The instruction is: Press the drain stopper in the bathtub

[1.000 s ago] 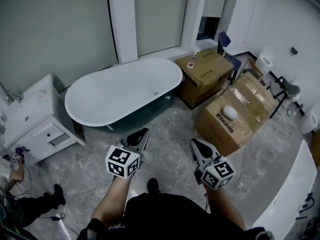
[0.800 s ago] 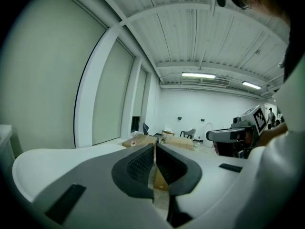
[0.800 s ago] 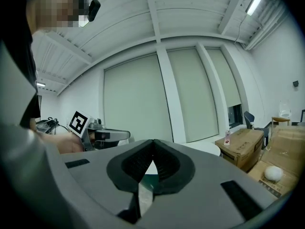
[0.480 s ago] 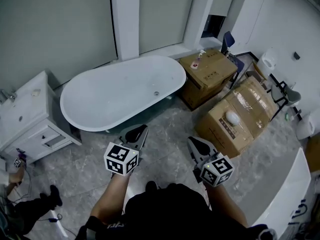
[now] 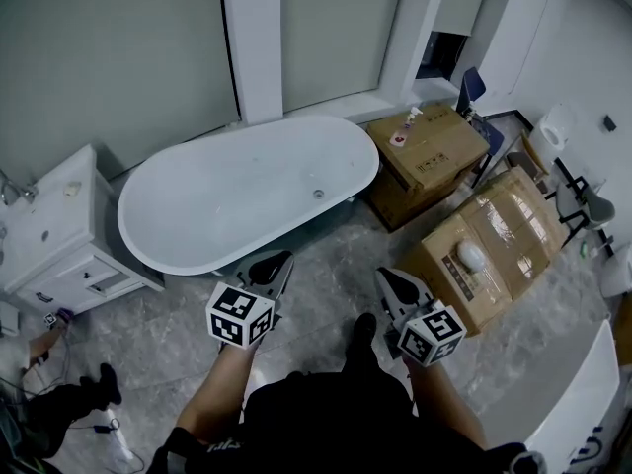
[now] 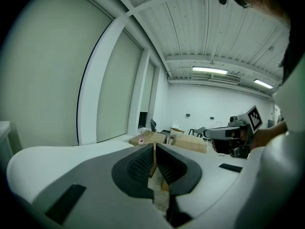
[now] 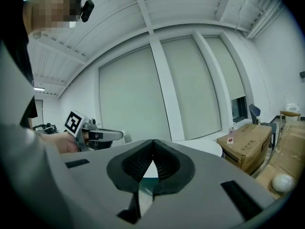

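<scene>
White bathtub (image 5: 212,197) lies ahead, its drain stopper (image 5: 318,194) near the right end; left tongs (image 5: 279,259) and right tongs (image 5: 386,276) are closed, empty, well short. Step closer, then press straight down.

The head view looks steeply down on the bathtub (image 5: 247,200); both gripper views face level toward the same cardboard box (image 5: 430,151).
</scene>
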